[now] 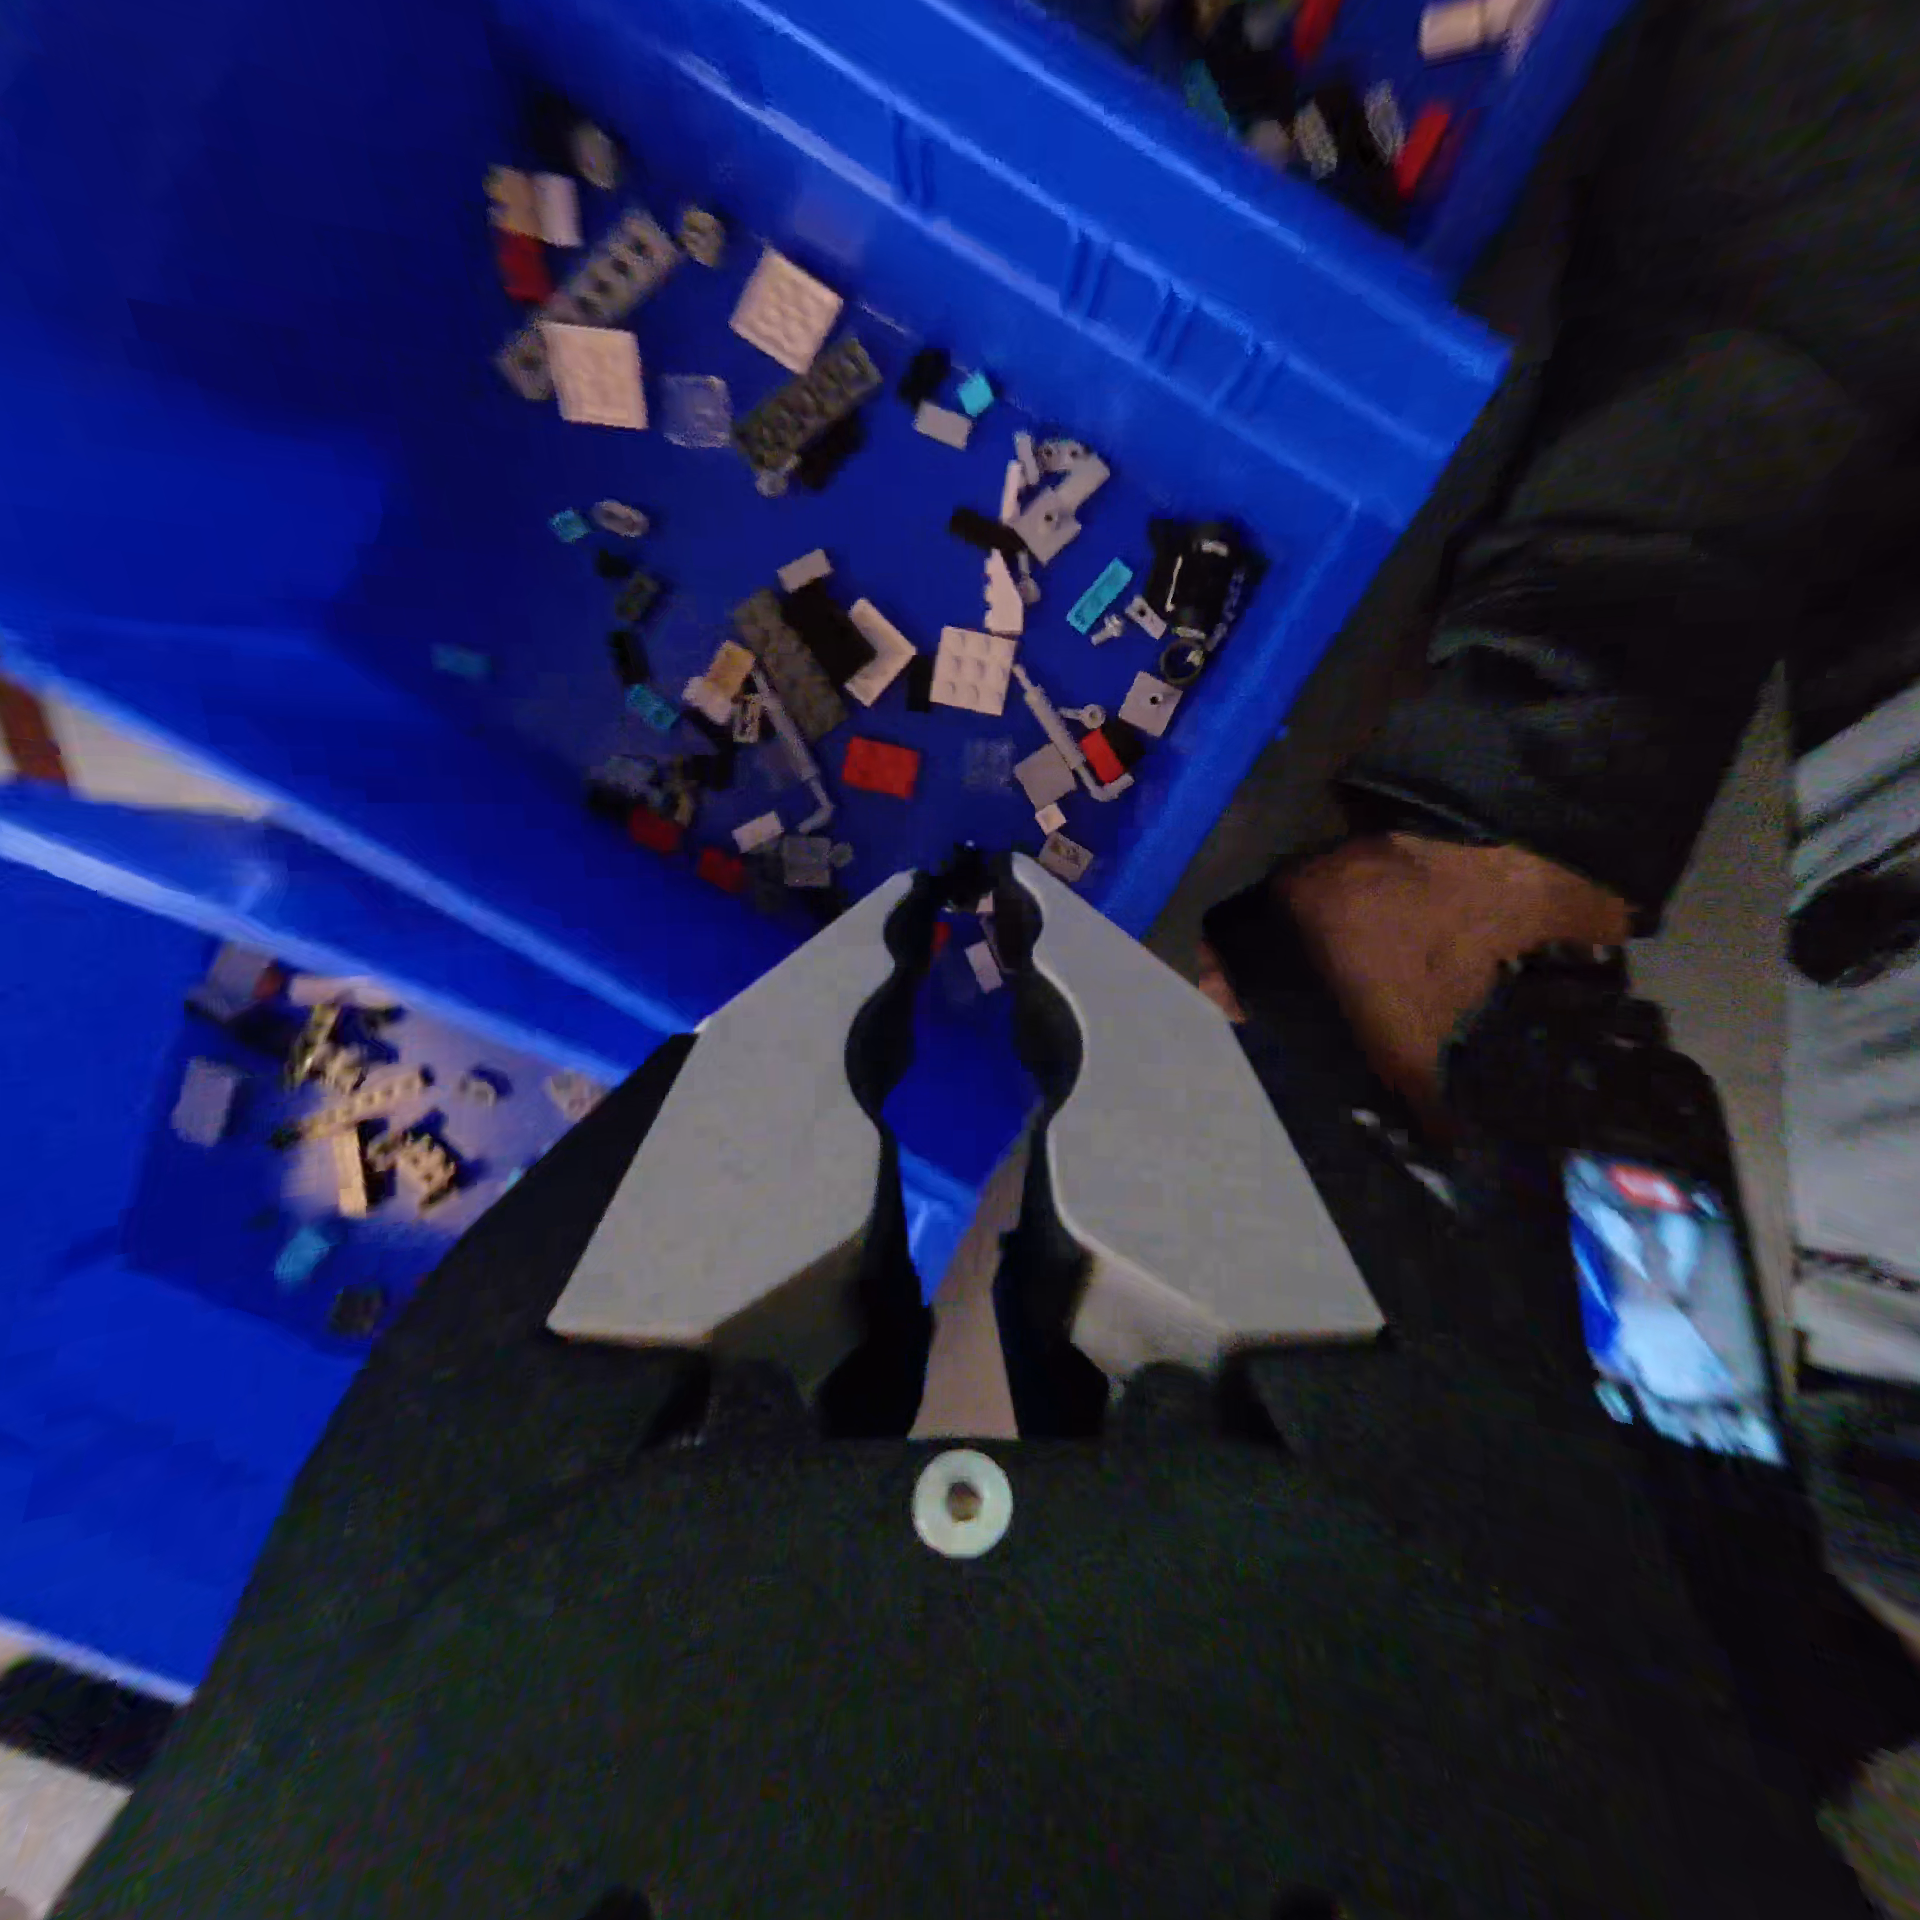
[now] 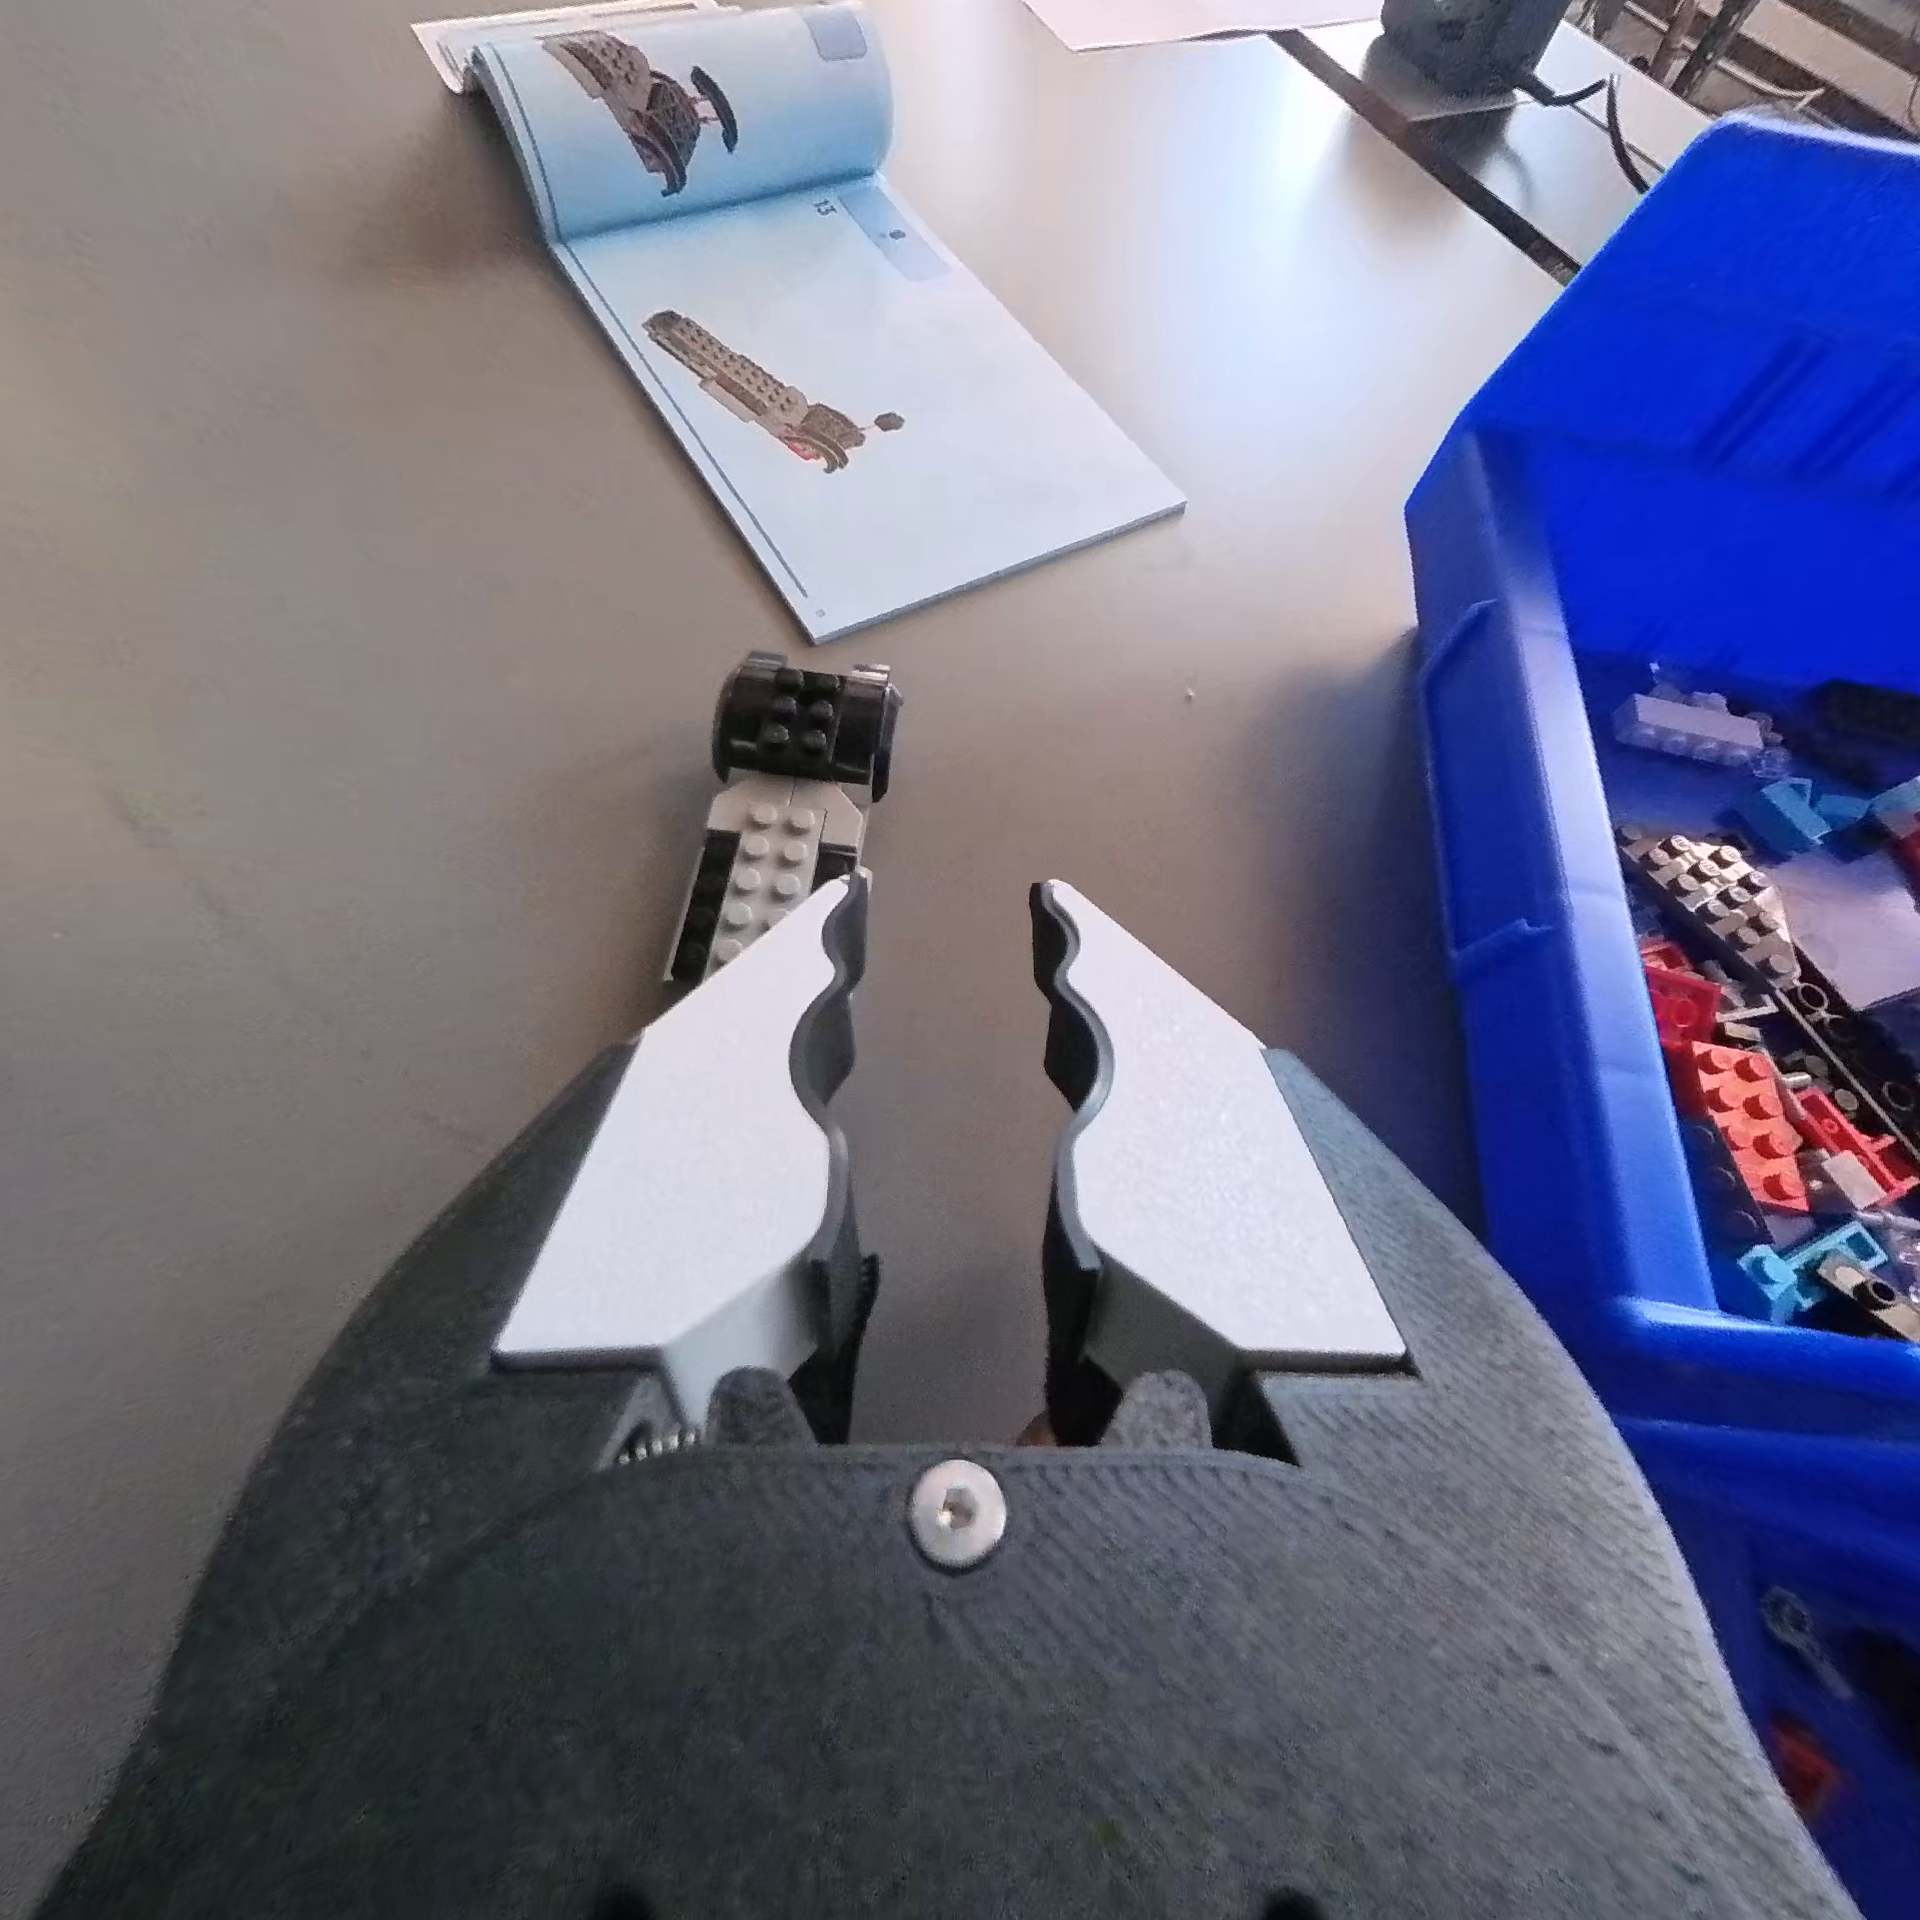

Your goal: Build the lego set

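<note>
Lego model lies part-built on the bench below the open manual; right claw gapes empty, left claw pinches a small black piece over the bin.

- The blue bin is smooth, glossy plastic with moulded ribs.
- The loose bricks are hard, shiny plastic.
- The right gripper has a rough, matt black printed body, satin grey fingers and a bright metal screw.
- The booklet is smooth paper.
- The table is matt.
</note>
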A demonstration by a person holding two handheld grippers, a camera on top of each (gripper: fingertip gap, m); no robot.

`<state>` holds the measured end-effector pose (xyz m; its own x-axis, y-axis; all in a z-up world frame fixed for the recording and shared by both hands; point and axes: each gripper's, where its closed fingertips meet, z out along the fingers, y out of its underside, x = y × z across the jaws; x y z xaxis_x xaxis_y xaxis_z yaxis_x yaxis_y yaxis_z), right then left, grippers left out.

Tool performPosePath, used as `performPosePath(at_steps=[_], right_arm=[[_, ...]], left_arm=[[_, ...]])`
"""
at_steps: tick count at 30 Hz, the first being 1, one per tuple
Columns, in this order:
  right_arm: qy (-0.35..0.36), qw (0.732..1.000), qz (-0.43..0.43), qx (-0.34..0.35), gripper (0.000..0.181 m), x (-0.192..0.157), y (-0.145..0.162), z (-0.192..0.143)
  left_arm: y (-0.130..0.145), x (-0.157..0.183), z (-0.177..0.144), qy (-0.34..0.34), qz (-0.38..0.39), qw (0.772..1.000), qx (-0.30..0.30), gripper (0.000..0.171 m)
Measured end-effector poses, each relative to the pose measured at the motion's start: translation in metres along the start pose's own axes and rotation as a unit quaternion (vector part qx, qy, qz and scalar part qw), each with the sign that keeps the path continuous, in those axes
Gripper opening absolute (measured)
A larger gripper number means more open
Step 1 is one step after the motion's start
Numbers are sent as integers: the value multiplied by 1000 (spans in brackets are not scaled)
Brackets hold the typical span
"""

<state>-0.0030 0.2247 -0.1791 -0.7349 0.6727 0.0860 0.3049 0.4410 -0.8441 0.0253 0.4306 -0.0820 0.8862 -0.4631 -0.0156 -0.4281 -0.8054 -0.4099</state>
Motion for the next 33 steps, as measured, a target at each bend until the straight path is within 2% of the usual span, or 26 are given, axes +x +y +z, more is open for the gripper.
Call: performPosePath(at_steps=[2,4,8,13,15,17,21,25,27,30,33], right_arm=[[1,1000,0,1,34,0,0,0],[2,1000,1,3,34,1,-1,-1],[3,1000,6,2,34,2,0,-2],[0,1000,15,-2,34,3,1,-1],[-2,1000,17,-3,34,3,1,-1],[-3,1000,18,-3,34,3,1,-1],[-6,1000,23,0,34,3,0,-1],[-9,999,38,27,38,4,-7,-8],[-25,996,76,37,40,3,-11,-20],[-54,987,137,63,41,3,-29,-60],[-27,986,151,71,40,32,-45,-116]], left_arm=[[13,-1,-31,-23,-44,998,44,11],[41,-1,-57,-53,-95,991,73,11],[131,12,-84,-96,-223,965,94,10],[255,58,-68,-110,-383,914,79,11],[291,78,-54,-112,-422,897,62,11],[314,93,-42,-108,-451,884,55,11],[336,109,-25,-103,-468,877,41,11],[333,110,-15,-93,-460,881,56,11],[332,107,-15,-93,-457,882,66,11],[330,104,-15,-90,-453,883,82,14],[327,103,-16,-84,-449,884,101,19]])
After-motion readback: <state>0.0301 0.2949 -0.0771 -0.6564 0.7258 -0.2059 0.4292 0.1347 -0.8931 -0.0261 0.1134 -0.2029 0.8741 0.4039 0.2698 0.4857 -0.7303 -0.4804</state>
